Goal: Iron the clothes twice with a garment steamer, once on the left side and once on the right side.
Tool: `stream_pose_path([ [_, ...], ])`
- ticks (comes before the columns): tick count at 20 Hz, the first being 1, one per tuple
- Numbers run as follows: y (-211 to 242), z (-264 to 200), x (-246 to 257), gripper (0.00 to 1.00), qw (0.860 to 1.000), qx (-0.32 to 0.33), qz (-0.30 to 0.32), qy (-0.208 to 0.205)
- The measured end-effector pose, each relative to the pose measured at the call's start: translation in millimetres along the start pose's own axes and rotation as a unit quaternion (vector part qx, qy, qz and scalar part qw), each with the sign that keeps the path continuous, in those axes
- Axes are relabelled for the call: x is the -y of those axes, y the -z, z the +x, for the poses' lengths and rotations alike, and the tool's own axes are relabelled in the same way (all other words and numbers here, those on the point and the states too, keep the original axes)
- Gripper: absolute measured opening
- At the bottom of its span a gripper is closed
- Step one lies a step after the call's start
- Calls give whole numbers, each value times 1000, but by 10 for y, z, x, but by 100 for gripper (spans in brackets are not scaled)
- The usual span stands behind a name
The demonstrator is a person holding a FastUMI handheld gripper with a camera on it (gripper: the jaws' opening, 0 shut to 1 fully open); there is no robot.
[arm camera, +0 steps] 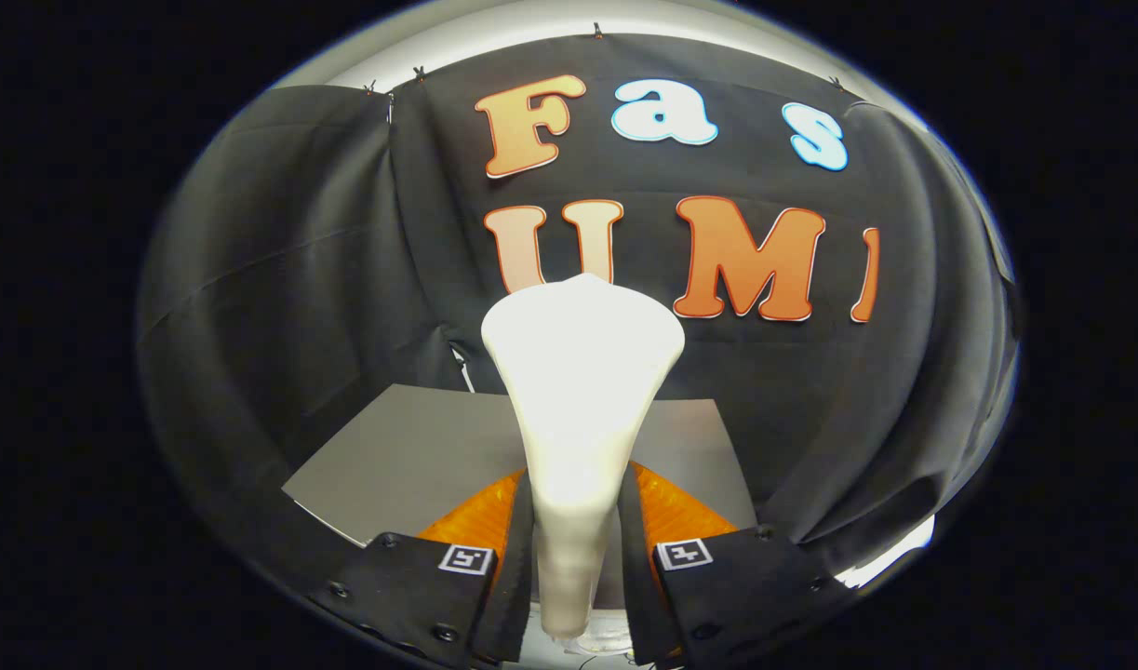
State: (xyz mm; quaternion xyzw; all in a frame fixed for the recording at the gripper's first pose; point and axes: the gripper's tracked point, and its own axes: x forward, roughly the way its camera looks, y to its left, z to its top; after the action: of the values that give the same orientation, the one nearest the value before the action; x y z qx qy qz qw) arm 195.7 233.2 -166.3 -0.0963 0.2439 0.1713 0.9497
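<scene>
A white garment steamer (pixel 580 391) stands upright between my fingers, its narrow handle pinched low down and its wide head flaring out above them. My gripper (pixel 578 507) is shut on the handle, one finger pressing on each side. The steamer's head faces away toward the black cloth wall. No garment can be made out around it.
A grey flat board or tabletop (pixel 410 456) lies below and beyond the fingers, extending to both sides of the steamer. The black cloth wall (pixel 280 279) closes the booth behind and at both sides.
</scene>
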Motion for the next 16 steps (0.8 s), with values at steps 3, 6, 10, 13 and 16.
stream_pose_path([
  [3,-15,-295,183,50,999,26,20,7],
  [6,-108,-608,390,50,998,56,21,19],
  [10,-297,-1106,708,50,993,105,18,40],
  [13,-460,-1395,1017,50,989,132,20,60],
  [16,-551,-1647,1352,50,985,149,23,83],
])
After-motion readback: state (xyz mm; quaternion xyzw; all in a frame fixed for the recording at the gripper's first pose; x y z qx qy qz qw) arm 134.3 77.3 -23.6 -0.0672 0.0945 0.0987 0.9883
